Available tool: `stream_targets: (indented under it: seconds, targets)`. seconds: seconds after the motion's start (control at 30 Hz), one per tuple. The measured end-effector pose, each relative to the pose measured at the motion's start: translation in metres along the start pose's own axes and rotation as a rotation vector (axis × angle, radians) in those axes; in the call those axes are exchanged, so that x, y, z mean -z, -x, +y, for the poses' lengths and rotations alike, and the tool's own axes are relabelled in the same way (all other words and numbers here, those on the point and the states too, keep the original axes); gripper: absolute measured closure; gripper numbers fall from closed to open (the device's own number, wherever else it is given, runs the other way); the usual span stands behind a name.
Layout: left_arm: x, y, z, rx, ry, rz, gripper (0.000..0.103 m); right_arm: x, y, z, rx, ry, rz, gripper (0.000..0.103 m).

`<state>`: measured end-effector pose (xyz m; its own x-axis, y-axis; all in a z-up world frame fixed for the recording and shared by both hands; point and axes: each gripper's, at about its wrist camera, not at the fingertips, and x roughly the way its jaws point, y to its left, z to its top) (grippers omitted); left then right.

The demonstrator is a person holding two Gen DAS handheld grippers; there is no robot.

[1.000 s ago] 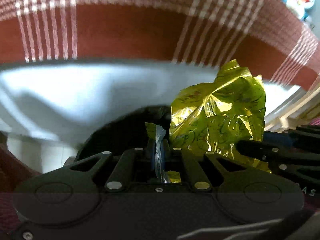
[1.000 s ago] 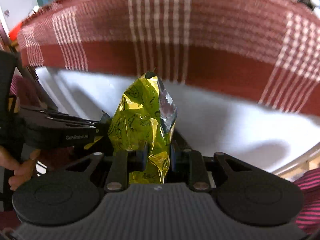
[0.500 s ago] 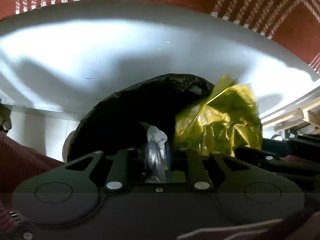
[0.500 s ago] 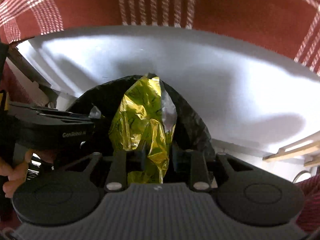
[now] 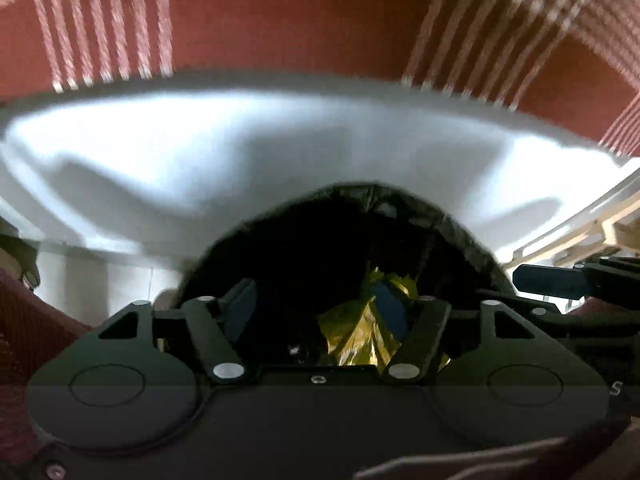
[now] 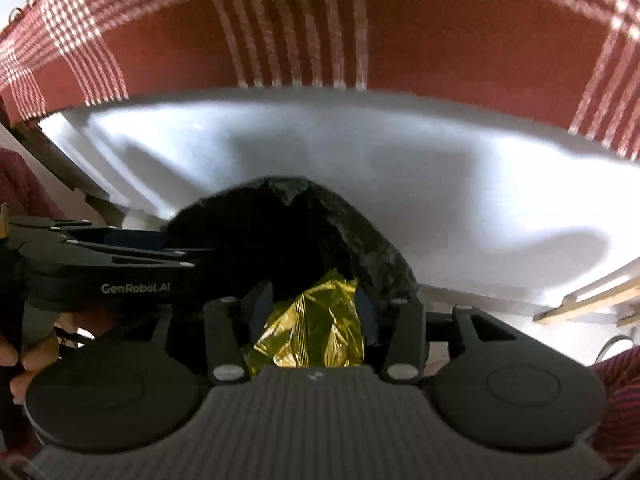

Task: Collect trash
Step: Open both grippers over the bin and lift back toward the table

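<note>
Red-checked cloth (image 6: 440, 40) overhangs white surface (image 6: 360, 152) behind black bin (image 6: 360, 240).

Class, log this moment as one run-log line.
left claw: open | right claw: open | yellow wrapper: inside black trash bag | step: trash dropped

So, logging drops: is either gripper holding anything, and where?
Nothing held: both sets of fingers are spread, the yellow wrapper loose in the black bag.

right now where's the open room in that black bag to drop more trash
Free: the dark far side of the black bag, behind the yellow wrapper. Crowded: the near mouth, where the open left gripper and open right gripper flank the wrapper.
</note>
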<state>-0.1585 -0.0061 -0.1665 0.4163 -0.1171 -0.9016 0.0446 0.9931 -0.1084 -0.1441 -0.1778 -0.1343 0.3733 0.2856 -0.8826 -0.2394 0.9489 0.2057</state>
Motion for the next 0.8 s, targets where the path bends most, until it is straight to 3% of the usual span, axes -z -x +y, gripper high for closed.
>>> stream_targets:
  seconds: [0.1, 0.5, 0.63, 0.8]
  targets:
    - [-0.007, 0.023, -0.001, 0.028, -0.012, -0.08, 0.017, -0.008, 0.016, 0.001, -0.007, 0.013, -0.046, 0.038]
    - [-0.052, 0.128, -0.005, 0.086, -0.052, -0.389, 0.008, -0.048, 0.105, 0.004, -0.005, 0.096, -0.327, 0.025]
    - [-0.08, 0.157, 0.0, 0.073, -0.061, -0.496, 0.005, -0.063, 0.129, 0.006, 0.014, 0.134, -0.422, 0.021]
    - [-0.125, 0.169, 0.012, 0.03, -0.046, -0.56, 0.005, -0.087, 0.142, 0.003, 0.065, 0.164, -0.504, 0.019]
